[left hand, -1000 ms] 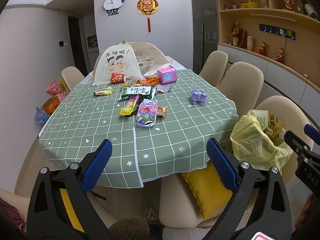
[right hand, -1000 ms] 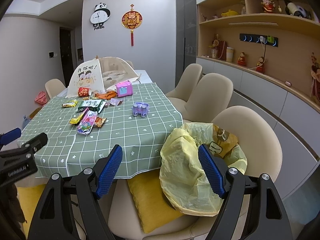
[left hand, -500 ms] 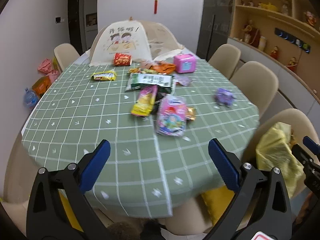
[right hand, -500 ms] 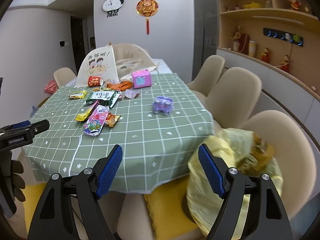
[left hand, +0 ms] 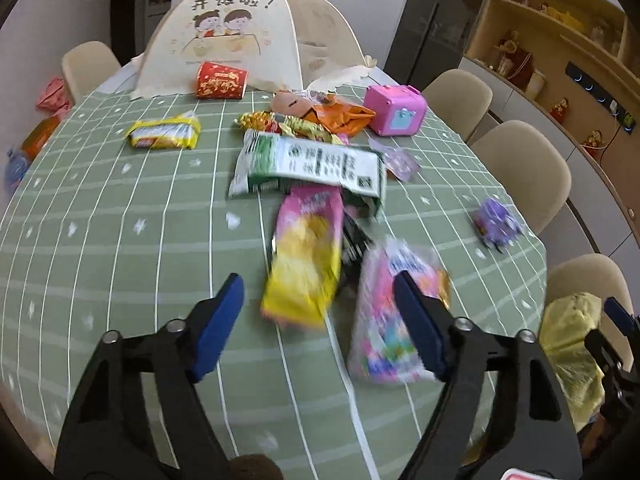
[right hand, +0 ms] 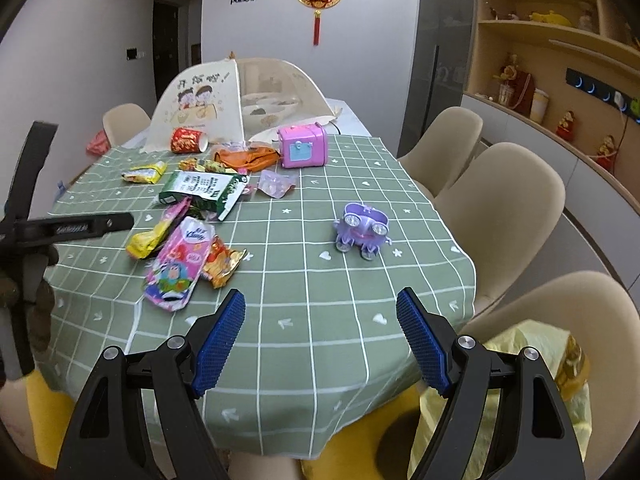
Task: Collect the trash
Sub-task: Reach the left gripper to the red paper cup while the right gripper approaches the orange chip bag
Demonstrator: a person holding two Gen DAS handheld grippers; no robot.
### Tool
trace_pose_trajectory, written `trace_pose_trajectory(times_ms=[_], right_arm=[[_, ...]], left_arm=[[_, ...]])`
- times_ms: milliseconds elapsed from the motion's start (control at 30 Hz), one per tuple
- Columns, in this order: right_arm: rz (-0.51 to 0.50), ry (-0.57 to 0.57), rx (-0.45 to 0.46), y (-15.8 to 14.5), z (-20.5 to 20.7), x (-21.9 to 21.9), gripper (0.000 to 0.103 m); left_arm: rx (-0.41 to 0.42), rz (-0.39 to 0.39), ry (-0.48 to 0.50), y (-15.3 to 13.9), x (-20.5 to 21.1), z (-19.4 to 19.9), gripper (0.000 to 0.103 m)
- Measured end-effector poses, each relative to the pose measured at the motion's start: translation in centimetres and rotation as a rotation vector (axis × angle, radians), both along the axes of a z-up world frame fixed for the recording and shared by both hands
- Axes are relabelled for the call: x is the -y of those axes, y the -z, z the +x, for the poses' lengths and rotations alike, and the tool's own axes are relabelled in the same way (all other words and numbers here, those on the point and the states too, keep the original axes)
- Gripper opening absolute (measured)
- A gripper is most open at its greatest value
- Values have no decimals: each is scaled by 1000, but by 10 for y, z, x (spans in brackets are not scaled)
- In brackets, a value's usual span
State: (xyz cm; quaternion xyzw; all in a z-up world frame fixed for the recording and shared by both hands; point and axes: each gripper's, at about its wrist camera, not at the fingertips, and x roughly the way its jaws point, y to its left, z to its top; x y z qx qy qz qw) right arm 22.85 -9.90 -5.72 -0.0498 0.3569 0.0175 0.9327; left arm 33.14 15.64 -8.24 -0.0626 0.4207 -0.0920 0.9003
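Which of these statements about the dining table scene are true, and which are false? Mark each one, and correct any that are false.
1. Both grippers are open and hold nothing. True: the left gripper and the right gripper show a wide gap between their pads.
2. The red paper cup stands upright. False: it lies on its side by the mesh food cover.
3. The purple toy stands apart from the wrappers. True.
4. The yellow trash bag lies on the tablecloth. False: it sits on a chair beside the table.
5. The pink tissue pack lies nearer the table's front edge than the green-and-white bag. True.
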Motion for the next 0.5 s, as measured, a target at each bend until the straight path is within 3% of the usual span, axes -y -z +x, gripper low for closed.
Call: trace_pose_trajectory(times_ms=[233,333,500], right_arm=[[7,76,17,-2,43,-5,74],[67,80,47,-3,70,-8,74],[41,56,40,-2,121,-31,74]], left_arm=[[171,27,-33,-34,-55,98,70],[173,17,-71,-36,-83,150,70],[140,-20,-125,-27,-119,229,70]])
